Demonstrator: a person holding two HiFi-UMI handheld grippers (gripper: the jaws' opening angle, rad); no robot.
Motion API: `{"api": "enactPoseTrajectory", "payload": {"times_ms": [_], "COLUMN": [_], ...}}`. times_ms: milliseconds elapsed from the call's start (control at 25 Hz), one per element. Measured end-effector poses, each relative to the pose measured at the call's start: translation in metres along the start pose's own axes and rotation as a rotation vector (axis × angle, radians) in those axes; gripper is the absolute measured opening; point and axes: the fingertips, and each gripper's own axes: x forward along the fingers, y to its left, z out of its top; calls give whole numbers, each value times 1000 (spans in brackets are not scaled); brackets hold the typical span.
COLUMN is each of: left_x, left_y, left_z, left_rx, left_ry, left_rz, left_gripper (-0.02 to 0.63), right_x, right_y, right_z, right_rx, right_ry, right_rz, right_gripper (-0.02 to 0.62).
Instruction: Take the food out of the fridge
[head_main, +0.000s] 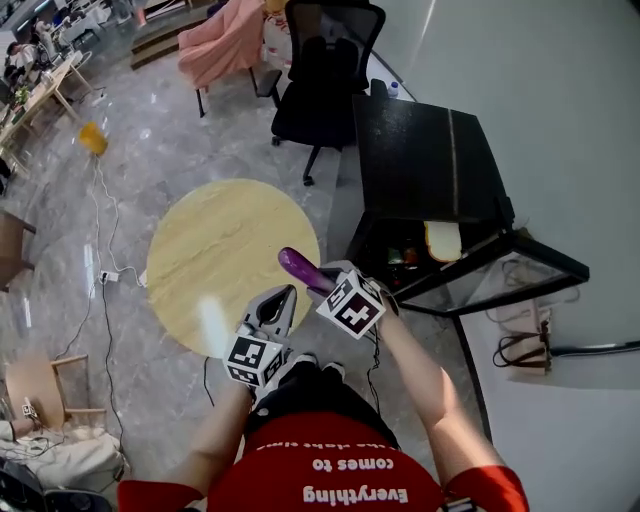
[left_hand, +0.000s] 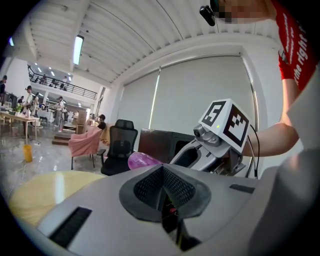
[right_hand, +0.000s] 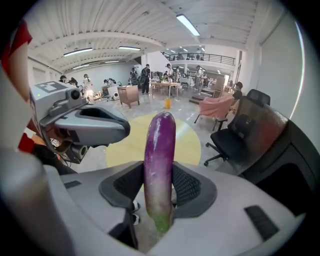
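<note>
**A:** Where is the food?

**B:** The long, glossy purple eggplant, smooth-skinned and green at the stem end, is outside the fridge. It stands lengthwise between the ribbed black pads of the right gripper. The pads are clamped on it near the stem, and its rounded tip points away.

**A:** And from the head view?

**B:** The right gripper is grey moulded plastic with a marker cube. The eggplant shows with its tip over the rim of the round, pale-yellow wood-grain table. It is between that table and the squat black box-shaped fridge.

**A:** How does the fridge stand?

**B:** Its glass-paned, black-framed door is swung wide open. On a shelf inside lies a flat, pale-yellow item. The small dark things beside it are too small to make out.

**A:** The other hand?

**B:** The left gripper is just beside the right one, to its lower left. In the left gripper view, the left gripper has its jaws pressed together. Its textured pads meet in a V with nothing between them.

**A:** What is around them?

**B:** There is a polished grey stone floor with a sheen. A black mesh-backed office chair stands next to the fridge, and a soft pink upholstered armchair stands beyond it.
</note>
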Motion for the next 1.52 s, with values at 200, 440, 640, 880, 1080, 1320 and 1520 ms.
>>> {"api": "enactPoseTrajectory", "payload": {"times_ms": [200, 440, 640, 880, 1080, 1320, 1520], "left_x": [-22, -39, -54, -74, -85, -97, -100], "left_y": [28, 51, 71, 92, 101, 110, 117], "left_z": [-1, -10, -18, -28, -36, -51, -59], "left_rx": [-10, -27, -46, -85, -103, -111, -115], "left_ry": [-19, -17, -16, -13, -25, -11, -1], "left_rz": [85, 172, 236, 290, 311, 330, 331], "left_gripper": [0, 0, 0, 0, 0, 0, 0], "right_x": [23, 63, 108, 159, 199, 224, 230], "right_y": [16, 27, 35, 52, 54, 55, 55], "right_z": [21, 14, 2, -17, -38, -57, -56], "right_rx": [-53, -48, 10, -11, 7, 24, 26], "right_ry": [6, 50, 77, 121, 154, 215, 203], "right_rz": [40, 118, 152, 156, 159, 140, 133], "right_gripper": [182, 181, 181, 183, 183, 182, 183]}}
